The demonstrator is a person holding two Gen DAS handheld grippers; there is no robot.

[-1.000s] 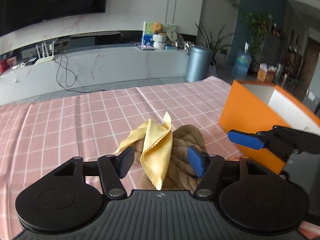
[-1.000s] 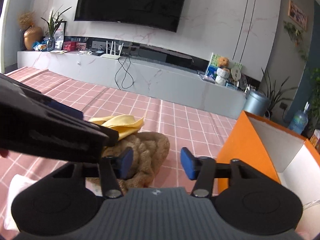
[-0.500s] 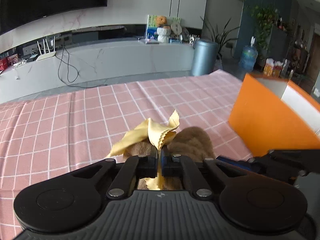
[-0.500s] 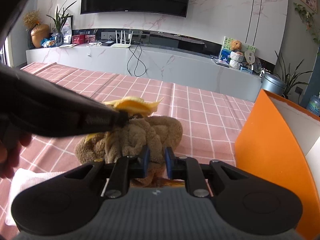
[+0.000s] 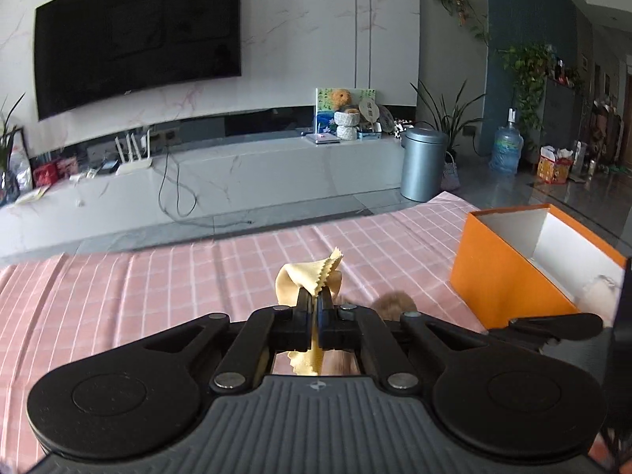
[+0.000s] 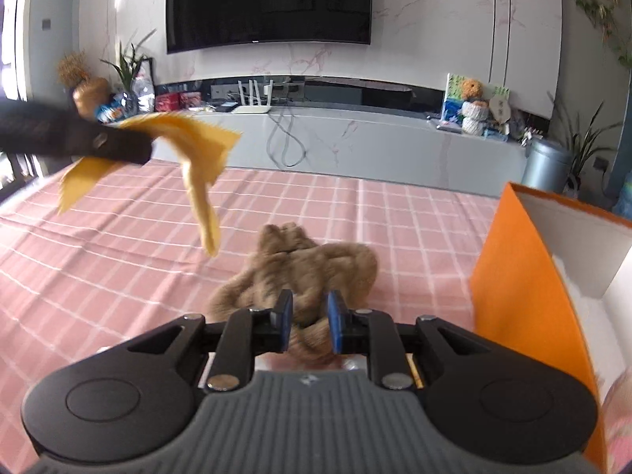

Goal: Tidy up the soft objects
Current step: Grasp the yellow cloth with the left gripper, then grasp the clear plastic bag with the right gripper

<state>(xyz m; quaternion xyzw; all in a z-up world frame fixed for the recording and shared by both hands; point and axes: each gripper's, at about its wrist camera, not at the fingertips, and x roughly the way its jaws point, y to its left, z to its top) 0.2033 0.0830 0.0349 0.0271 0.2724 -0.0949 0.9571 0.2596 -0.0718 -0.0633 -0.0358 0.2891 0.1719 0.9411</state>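
My left gripper [image 5: 315, 302] is shut on a yellow cloth [image 5: 310, 278] with zigzag edges and holds it up above the pink checked tablecloth [image 5: 158, 276]. In the right wrist view the left gripper [image 6: 134, 148] reaches in from the left and the yellow cloth [image 6: 201, 158] hangs from it. My right gripper [image 6: 310, 316] is shut on a brown fuzzy braided soft object [image 6: 304, 268], lifted off the cloth. A bit of the brown object [image 5: 395, 302] shows in the left view.
An open orange box [image 5: 513, 272] with a white inside stands on the table's right; it also shows in the right wrist view [image 6: 513, 276]. Beyond the table are a TV console, a grey bin [image 5: 422, 166] and plants.
Both grippers closed, the left on the yellow cloth, the right on the brown object. Both then lifted; the cloth came off the brown object and rose up and to the left.
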